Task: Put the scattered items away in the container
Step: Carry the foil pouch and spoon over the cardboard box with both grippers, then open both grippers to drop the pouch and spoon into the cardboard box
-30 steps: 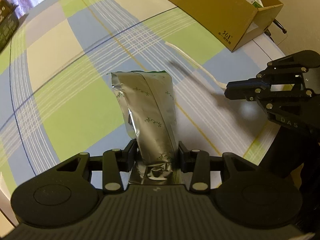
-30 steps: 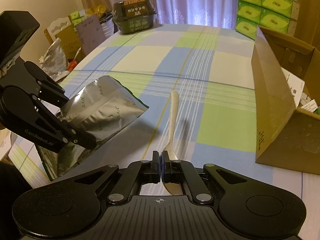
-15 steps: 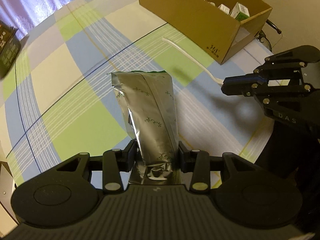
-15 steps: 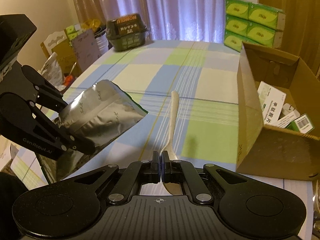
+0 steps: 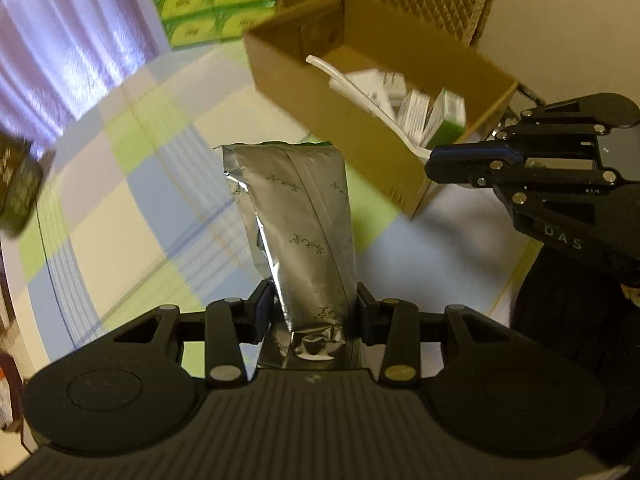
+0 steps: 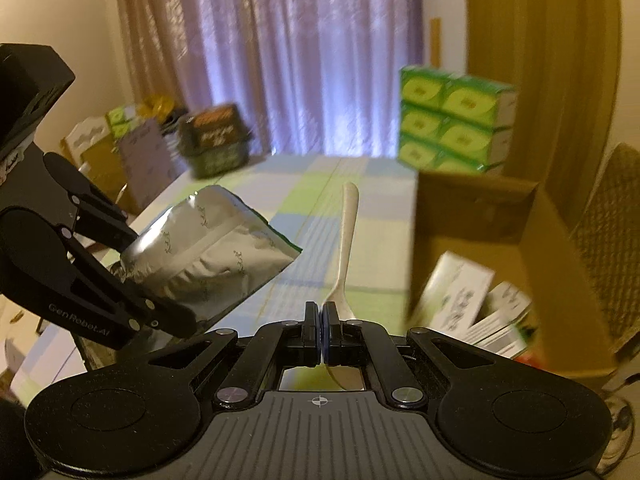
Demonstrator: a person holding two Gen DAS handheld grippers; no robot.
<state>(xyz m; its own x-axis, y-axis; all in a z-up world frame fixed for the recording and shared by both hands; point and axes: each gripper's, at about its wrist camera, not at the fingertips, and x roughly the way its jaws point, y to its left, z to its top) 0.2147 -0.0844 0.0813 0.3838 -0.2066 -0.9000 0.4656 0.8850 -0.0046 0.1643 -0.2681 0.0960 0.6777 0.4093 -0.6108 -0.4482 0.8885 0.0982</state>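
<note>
The left gripper [image 5: 312,308] is clenched on a silver foil pouch [image 5: 298,216] that stands up toward 12 o'clock, above the checked tabletop [image 5: 120,216]. At 2 o'clock, the right gripper [image 6: 321,332] pinches a white plastic spoon [image 6: 346,248] near its bowl, handle reaching over the open cardboard box [image 5: 340,92] holding small cartons [image 6: 456,292].

Motion blur smears the print on the small boxes [image 6: 456,294] inside the cardboard box [image 5: 360,120], leaving it unreadable. The dark container [image 5: 18,188] at nine o'clock in the left wrist view is cut by the frame edge. The spoon [image 6: 347,248] bowl sits partly hidden behind the right gripper [image 6: 321,336] fingers.
</note>
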